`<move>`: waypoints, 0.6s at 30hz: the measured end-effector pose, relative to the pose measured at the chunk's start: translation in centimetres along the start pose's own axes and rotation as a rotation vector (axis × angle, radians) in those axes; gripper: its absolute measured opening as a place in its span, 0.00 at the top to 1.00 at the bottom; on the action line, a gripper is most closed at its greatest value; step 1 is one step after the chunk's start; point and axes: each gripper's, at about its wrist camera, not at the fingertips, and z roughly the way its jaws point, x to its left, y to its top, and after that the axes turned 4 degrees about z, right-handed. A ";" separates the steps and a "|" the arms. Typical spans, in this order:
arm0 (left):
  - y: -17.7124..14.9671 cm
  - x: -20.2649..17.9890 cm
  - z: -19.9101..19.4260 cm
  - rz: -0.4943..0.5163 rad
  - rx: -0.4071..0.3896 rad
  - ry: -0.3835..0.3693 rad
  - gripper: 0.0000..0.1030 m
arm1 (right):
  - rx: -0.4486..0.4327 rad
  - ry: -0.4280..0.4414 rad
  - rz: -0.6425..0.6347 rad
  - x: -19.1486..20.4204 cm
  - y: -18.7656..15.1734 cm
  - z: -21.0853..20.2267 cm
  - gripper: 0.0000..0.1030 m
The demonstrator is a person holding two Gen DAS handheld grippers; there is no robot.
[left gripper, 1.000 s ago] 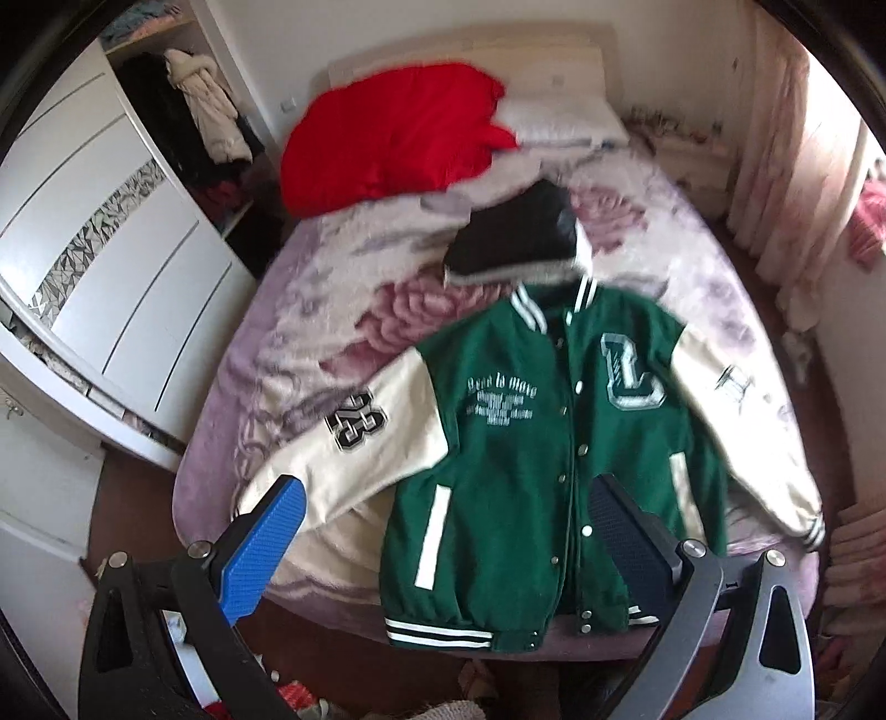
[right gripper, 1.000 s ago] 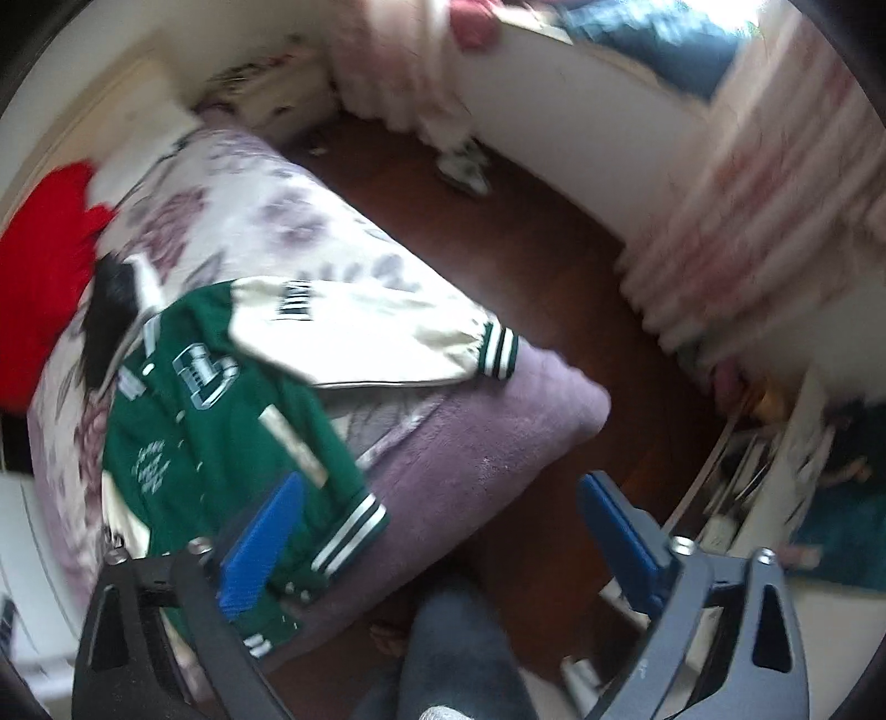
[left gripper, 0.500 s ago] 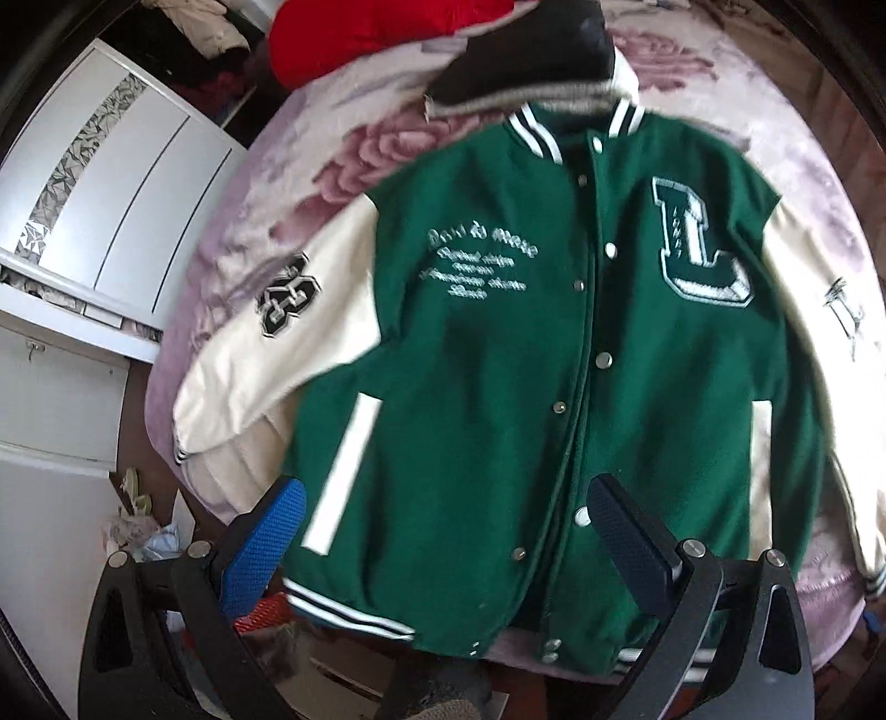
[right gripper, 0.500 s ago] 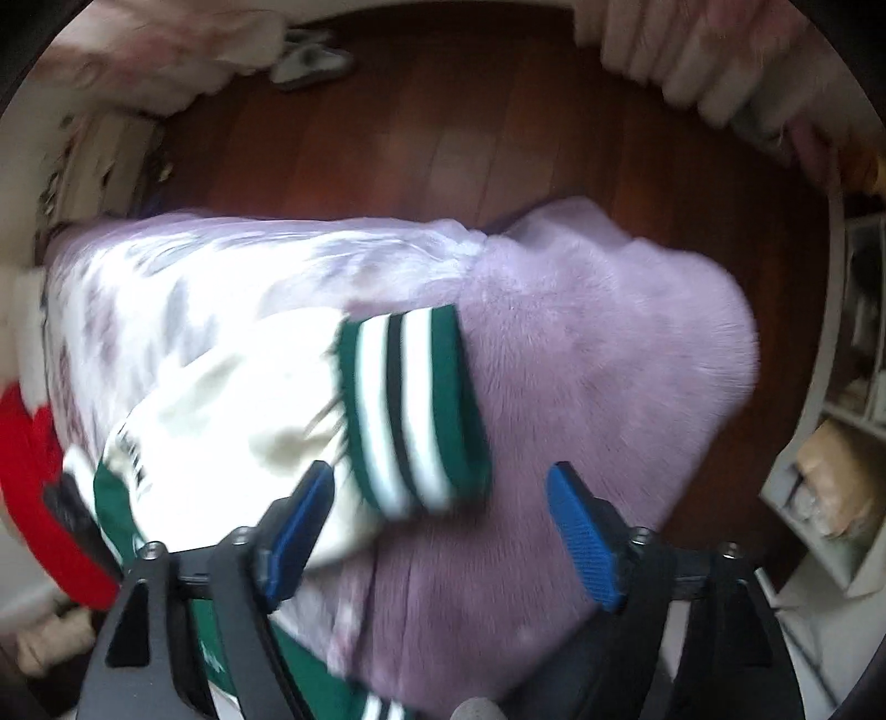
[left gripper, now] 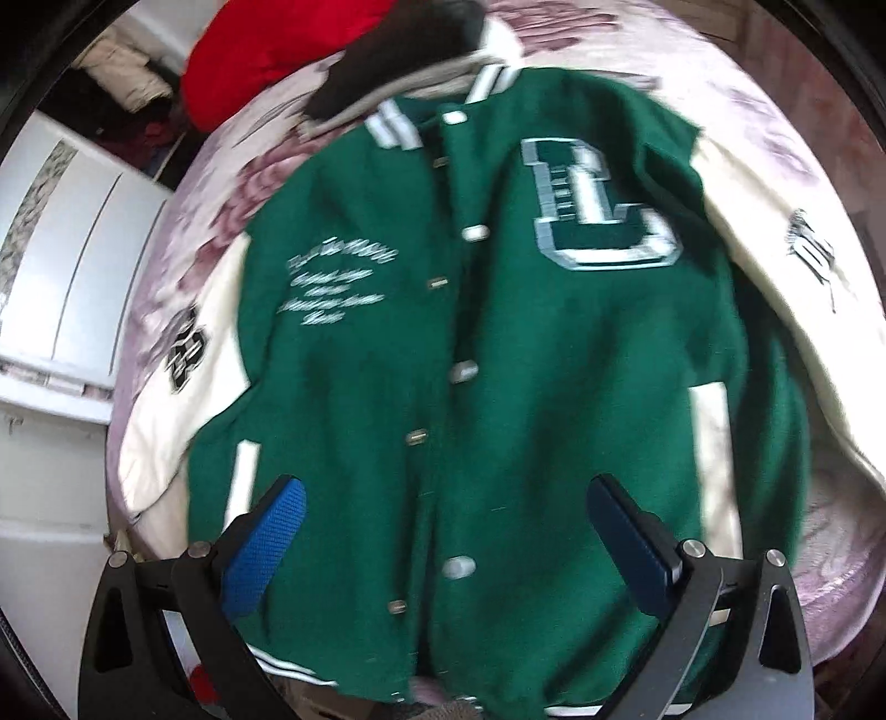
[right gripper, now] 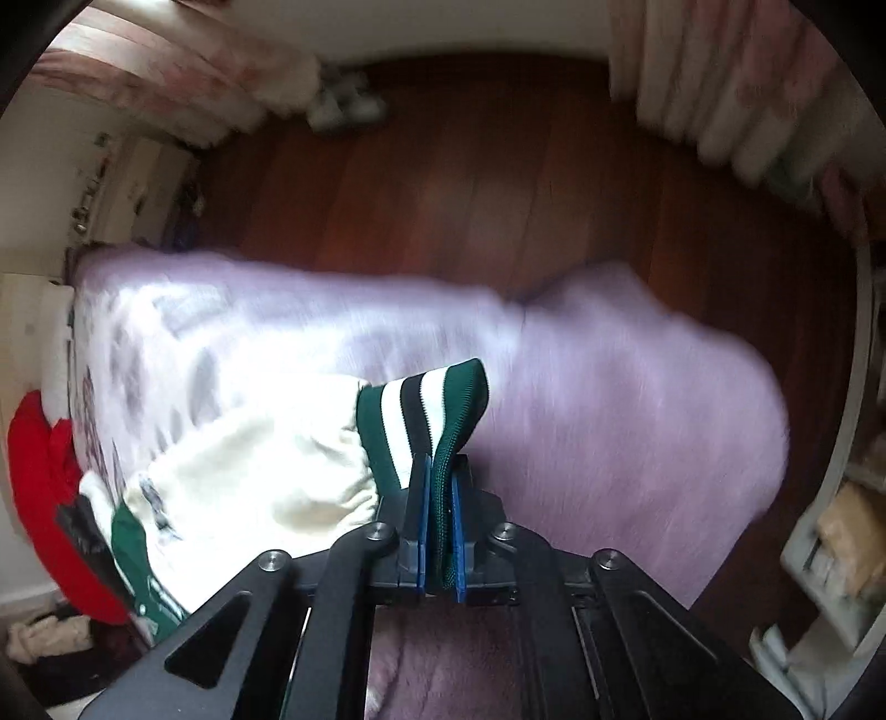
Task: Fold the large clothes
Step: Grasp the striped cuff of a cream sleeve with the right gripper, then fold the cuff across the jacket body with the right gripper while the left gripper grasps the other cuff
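A green varsity jacket point(left gripper: 487, 343) with cream sleeves lies face up and buttoned on the bed, collar at the far end. My left gripper point(left gripper: 443, 504) hangs open over its lower front, blue pads wide apart, nothing between them. In the right wrist view my right gripper point(right gripper: 440, 476) is shut on the striped green, white and black cuff point(right gripper: 426, 410) of the jacket's cream sleeve point(right gripper: 260, 471), the cuff's edge pinched between the blue pads.
The bed has a lilac floral blanket point(right gripper: 609, 399) whose corner hangs over a dark wood floor point(right gripper: 470, 183). A red quilt point(left gripper: 260, 61) and a dark folded garment point(left gripper: 398, 50) lie near the head. White wardrobe doors point(left gripper: 61, 249) stand left; curtains point(right gripper: 731, 77) and shelves point(right gripper: 841, 531) border the floor.
Both grippers have dropped toward the bed. The right gripper went from wide open around the striped cuff to shut on it. The left gripper came closer over the jacket front, staying open.
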 end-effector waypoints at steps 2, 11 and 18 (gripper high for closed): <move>0.7 -1.5 0.1 0.019 -0.006 -0.026 0.00 | -0.062 0.020 -0.018 1.4 1.8 -1.7 0.94; 3.7 -5.2 -0.8 -0.003 -0.052 -0.112 0.00 | -0.179 0.131 -0.249 14.1 3.7 -6.7 0.94; 4.3 2.3 -0.1 -0.132 -0.066 -0.030 0.00 | -0.174 0.271 -0.591 29.6 -6.9 -13.2 0.94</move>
